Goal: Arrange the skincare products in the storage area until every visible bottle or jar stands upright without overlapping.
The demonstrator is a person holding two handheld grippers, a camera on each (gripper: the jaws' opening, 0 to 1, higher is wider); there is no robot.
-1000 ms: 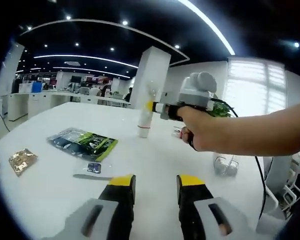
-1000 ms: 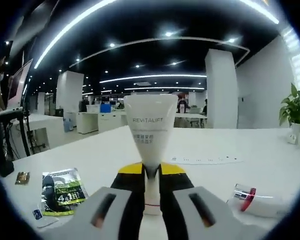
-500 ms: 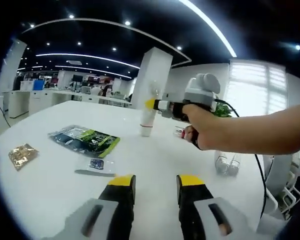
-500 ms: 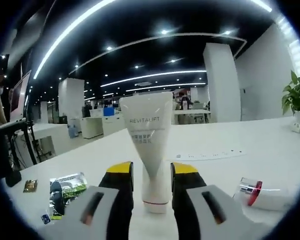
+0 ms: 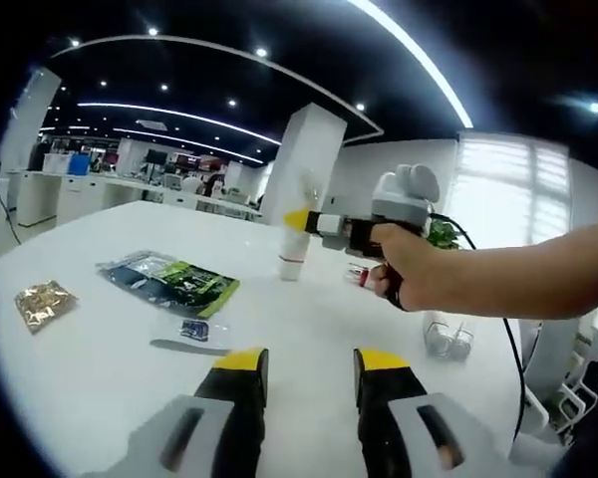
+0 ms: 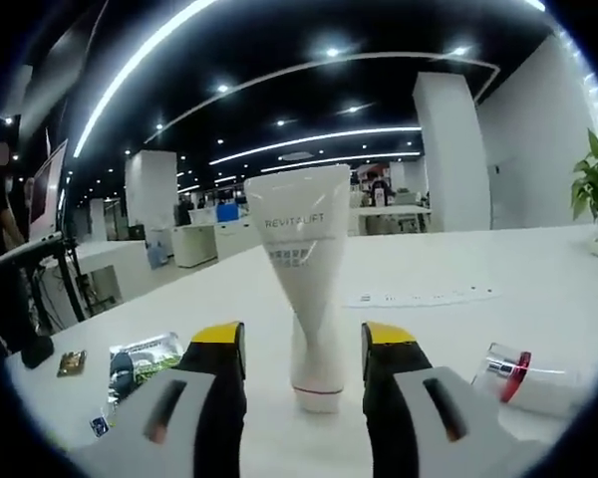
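White tube [image 6: 304, 289] stands upright, untouched, between the right gripper [image 6: 304, 344]'s parted fingers

**One brand name legible**

The white tube [image 6: 305, 269] standing cap-down on the table [image 6: 498, 329] reads "REVITALIFT" across its wide upper end — smaller lines beneath it (seemingly several rows) are too fine to read. The green sachet [image 5: 169, 278] carries print, but none of it is legible.
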